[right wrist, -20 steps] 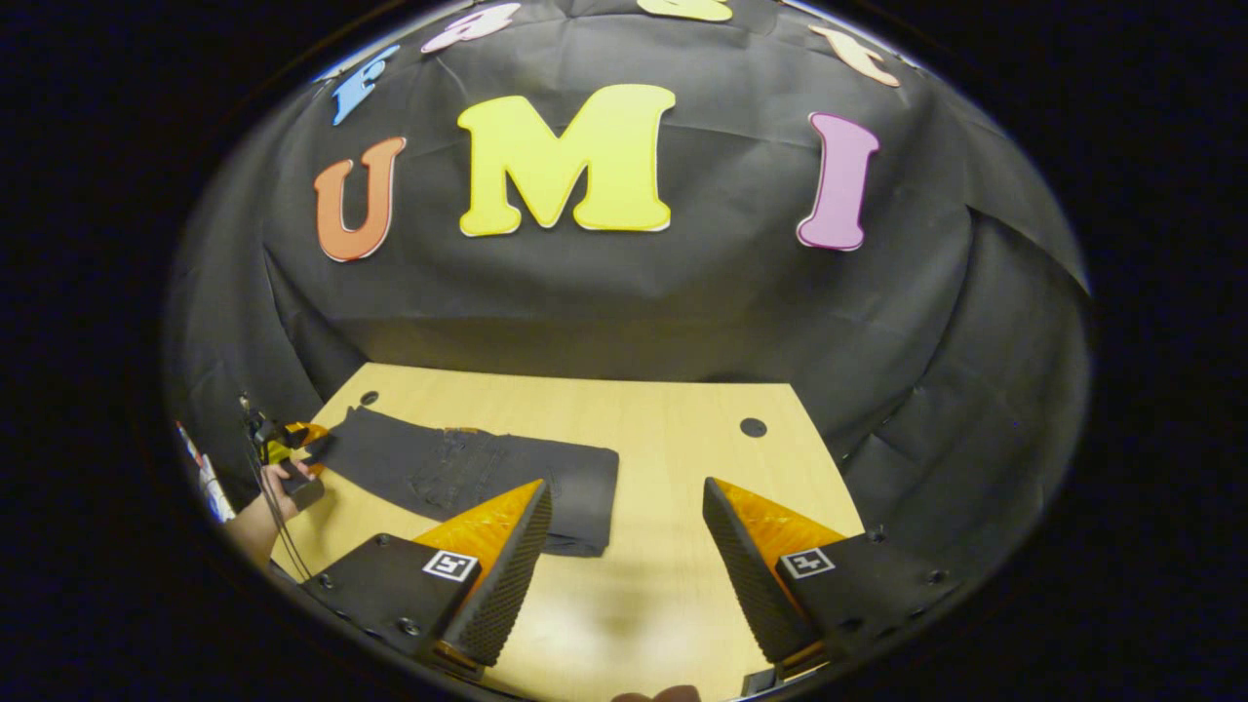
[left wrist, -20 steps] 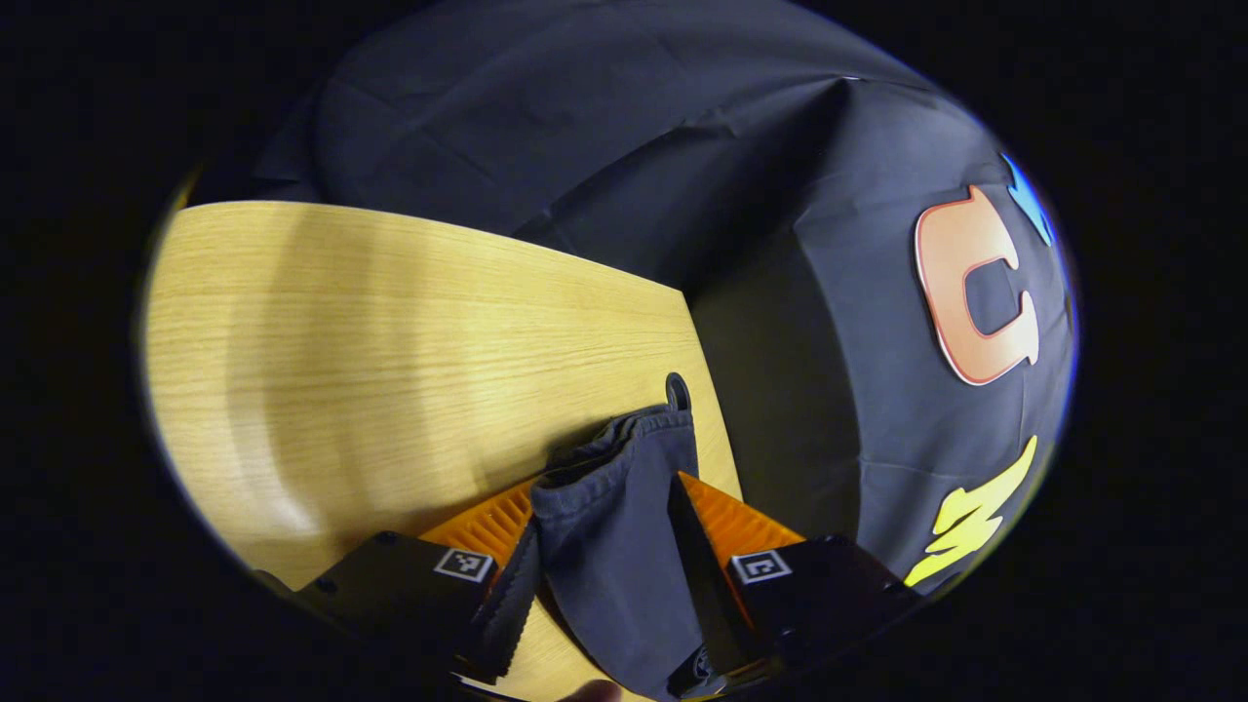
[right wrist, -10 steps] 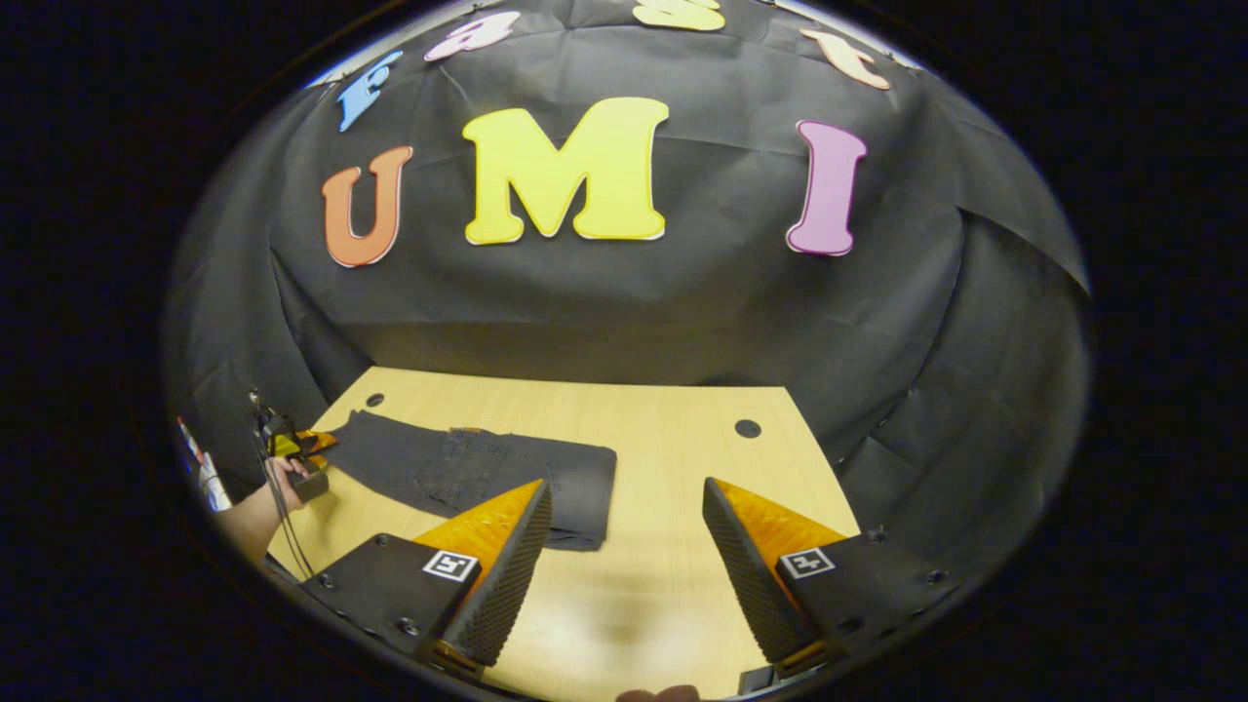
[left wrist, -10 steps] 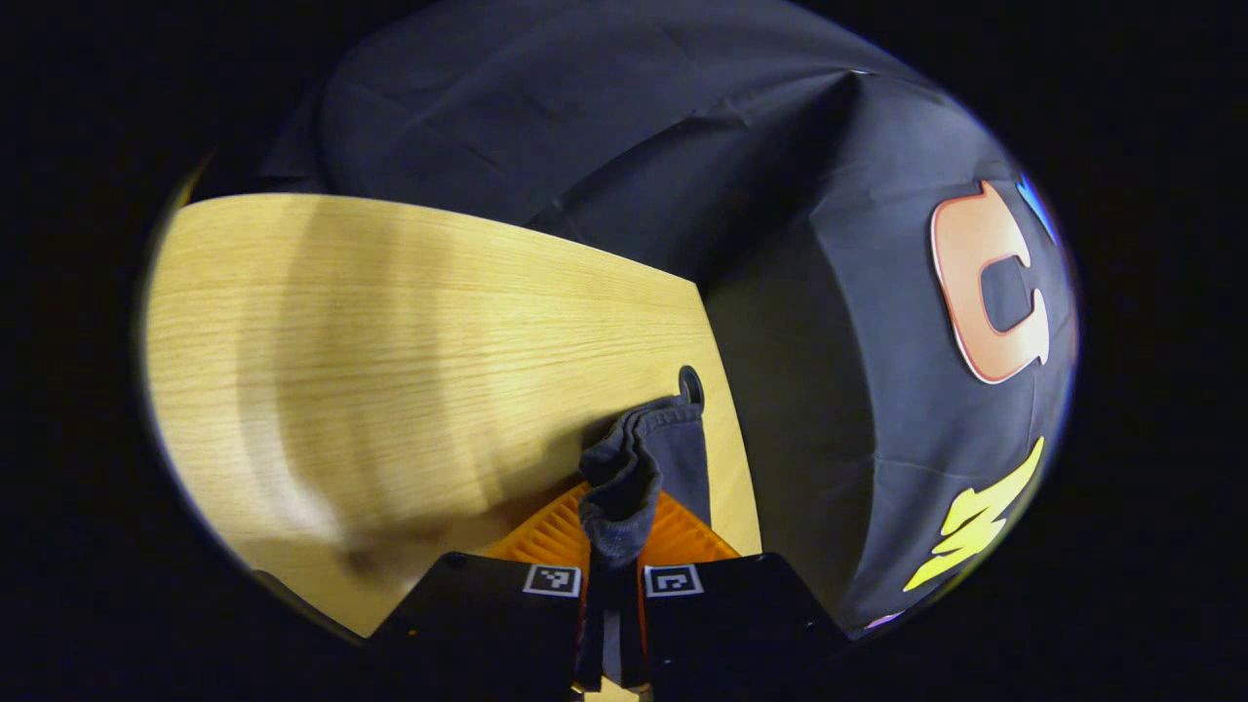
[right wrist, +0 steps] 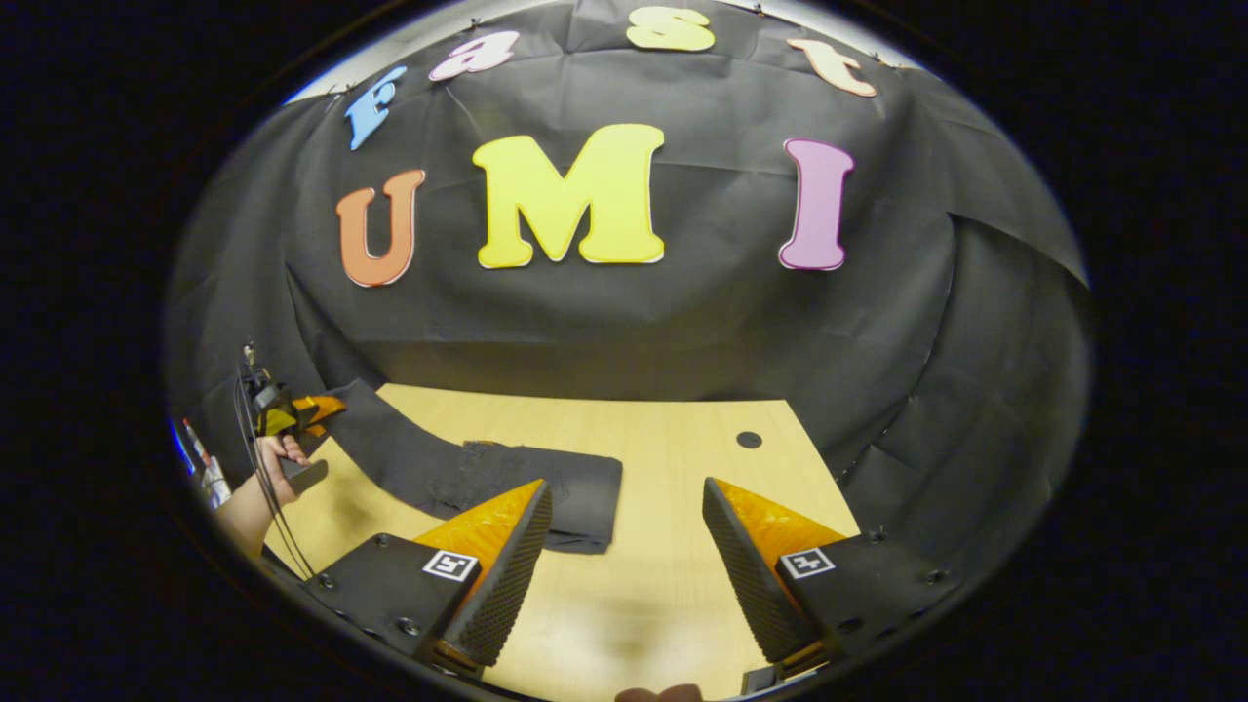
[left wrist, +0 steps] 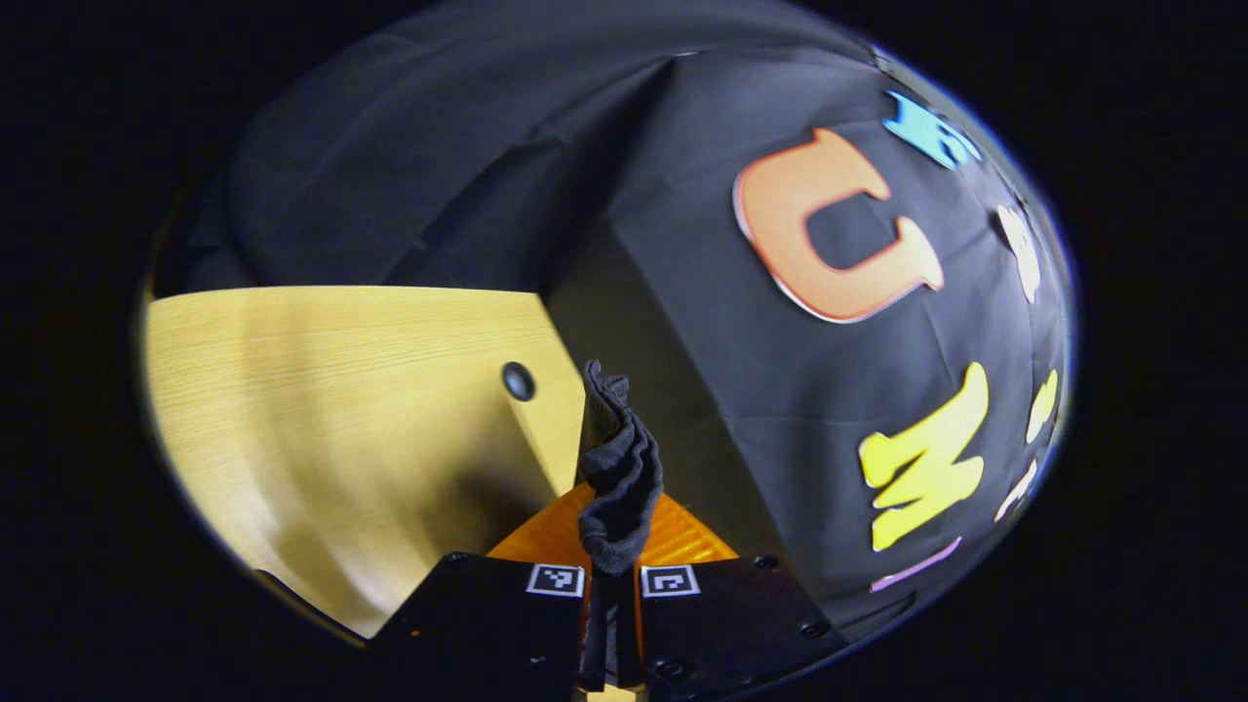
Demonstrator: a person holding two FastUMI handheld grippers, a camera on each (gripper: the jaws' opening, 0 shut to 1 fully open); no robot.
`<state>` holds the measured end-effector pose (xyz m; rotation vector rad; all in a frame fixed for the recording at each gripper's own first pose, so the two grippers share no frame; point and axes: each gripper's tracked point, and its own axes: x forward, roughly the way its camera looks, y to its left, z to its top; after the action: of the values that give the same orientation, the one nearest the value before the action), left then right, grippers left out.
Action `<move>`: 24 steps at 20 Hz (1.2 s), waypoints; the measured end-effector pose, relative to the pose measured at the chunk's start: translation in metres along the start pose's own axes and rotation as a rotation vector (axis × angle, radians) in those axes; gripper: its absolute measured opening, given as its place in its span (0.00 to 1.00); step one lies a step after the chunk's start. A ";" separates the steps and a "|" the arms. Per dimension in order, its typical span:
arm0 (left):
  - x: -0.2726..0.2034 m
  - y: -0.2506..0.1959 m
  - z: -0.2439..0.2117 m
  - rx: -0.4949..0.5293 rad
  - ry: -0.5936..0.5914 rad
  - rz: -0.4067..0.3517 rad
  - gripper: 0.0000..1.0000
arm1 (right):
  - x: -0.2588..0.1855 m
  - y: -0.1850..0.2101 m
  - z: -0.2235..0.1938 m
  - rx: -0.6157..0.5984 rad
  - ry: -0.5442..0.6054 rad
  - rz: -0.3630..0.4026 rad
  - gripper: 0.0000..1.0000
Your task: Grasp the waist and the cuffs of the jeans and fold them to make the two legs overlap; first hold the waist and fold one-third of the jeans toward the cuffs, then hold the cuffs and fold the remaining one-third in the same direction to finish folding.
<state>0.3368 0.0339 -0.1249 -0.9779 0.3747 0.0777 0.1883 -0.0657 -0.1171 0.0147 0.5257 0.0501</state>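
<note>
The dark jeans (right wrist: 487, 473) lie on the wooden table (right wrist: 673, 458), their right part folded over. In the right gripper view, their left end rises off the table, held by my left gripper (right wrist: 317, 408) in a hand at the far left. In the left gripper view, my left gripper (left wrist: 612, 546) is shut on the bunched cuffs (left wrist: 614, 458), which stick up between its fingers above the table's corner. My right gripper (right wrist: 624, 575) hangs open over the table's near side, right of the folded part, with nothing between its fingers.
A round cable hole (right wrist: 749, 440) sits near the table's far right corner, another hole (left wrist: 518, 380) near the left corner. Black cloth walls surround the table on the back and sides. A cable (right wrist: 258, 468) hangs by the person's hand.
My left gripper closed on the cuffs, then lifted them off the table and turned toward the back wall. My right gripper stayed open and nearly still.
</note>
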 end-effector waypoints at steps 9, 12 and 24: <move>0.002 -0.089 -0.105 0.106 0.147 -0.086 0.07 | -0.003 -0.001 -0.002 0.081 -0.011 -0.057 0.96; 0.003 -0.109 -0.152 0.139 0.225 -0.107 0.08 | -0.005 0.000 -0.005 0.091 -0.008 -0.072 0.96; 0.012 -0.130 -0.331 0.453 0.466 -0.109 0.07 | -0.006 -0.003 -0.011 0.154 0.040 -0.117 0.93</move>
<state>0.2873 -0.3118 -0.1914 -0.5566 0.7296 -0.3282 0.1780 -0.0691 -0.1239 0.1338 0.5684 -0.1046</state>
